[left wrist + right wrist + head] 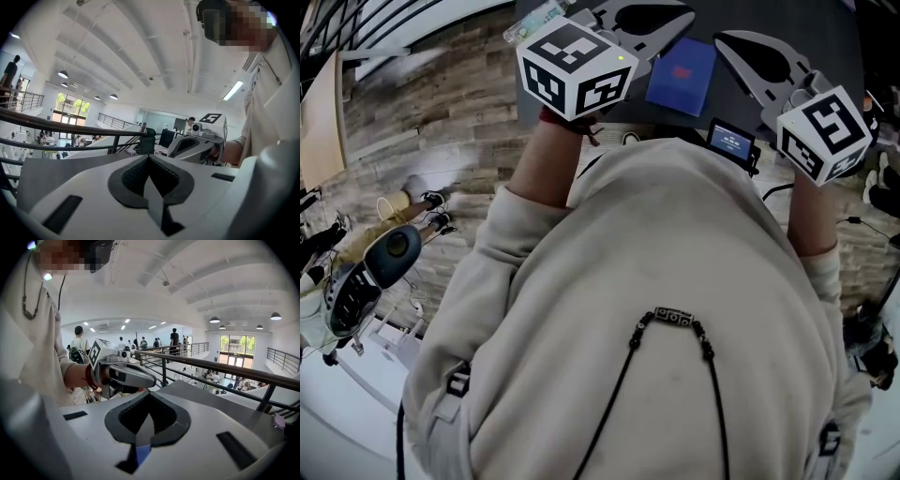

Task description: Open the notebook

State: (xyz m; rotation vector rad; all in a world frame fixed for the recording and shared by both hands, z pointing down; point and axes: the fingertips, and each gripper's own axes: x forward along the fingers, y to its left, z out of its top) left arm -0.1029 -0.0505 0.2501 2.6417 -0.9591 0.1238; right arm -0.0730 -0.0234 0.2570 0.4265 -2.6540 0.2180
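A blue notebook (pixel 682 75) lies shut on the dark table (pixel 825 37), between my two grippers in the head view. My left gripper (pixel 670 14) hovers just left of it with its jaws together and nothing between them; its own view shows the shut tips (pixel 149 157) held level. My right gripper (pixel 724 39) hovers just right of the notebook, also shut and empty (pixel 149 394). A blue sliver of the notebook (pixel 140 453) shows under the right jaws. Each gripper sees the other: the right gripper (pixel 194 147), the left gripper (pixel 126 376).
A small device with a blue screen (pixel 731 141) sits at the table's near edge. A clear plastic item (pixel 534 19) lies at the table's left corner. The person's beige sweatshirt (pixel 656 309) fills the lower head view. A metal railing (pixel 211 364) runs behind the table.
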